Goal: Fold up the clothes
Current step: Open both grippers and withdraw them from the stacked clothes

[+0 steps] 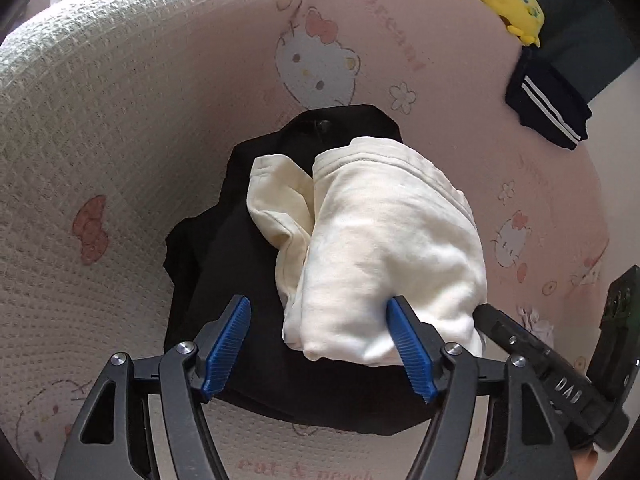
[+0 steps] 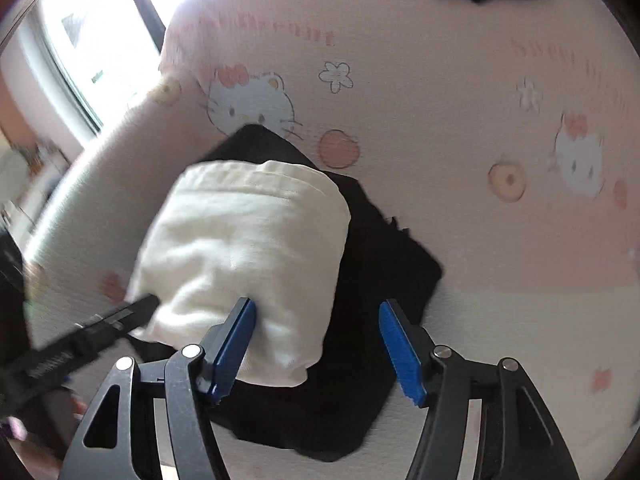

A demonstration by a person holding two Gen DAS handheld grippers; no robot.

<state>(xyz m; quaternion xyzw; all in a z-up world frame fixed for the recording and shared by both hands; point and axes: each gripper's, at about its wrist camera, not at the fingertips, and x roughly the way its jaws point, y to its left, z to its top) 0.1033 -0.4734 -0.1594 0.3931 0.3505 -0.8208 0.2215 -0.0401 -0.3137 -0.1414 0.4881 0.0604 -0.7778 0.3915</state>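
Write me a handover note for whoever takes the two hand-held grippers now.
Left hand-held gripper: open, holding nothing, at the near edge of the cream garment.
Right hand-held gripper: open, holding nothing, at the same edge.
Cream garment lies folded on the folded black garment, both on the pink cartoon bedsheet.
A dark striped garment lies apart at the far edge.
Done: cream piece folded and stacked.
Left: probably the striped one, if unfolded; cannot tell.

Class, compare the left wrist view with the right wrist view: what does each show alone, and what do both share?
Left wrist only: a yellow plush toy and a cream textured blanket. Right wrist only: a bright window. Both: the white garment folded on the black garment, the pink sheet, and a striped dark garment.
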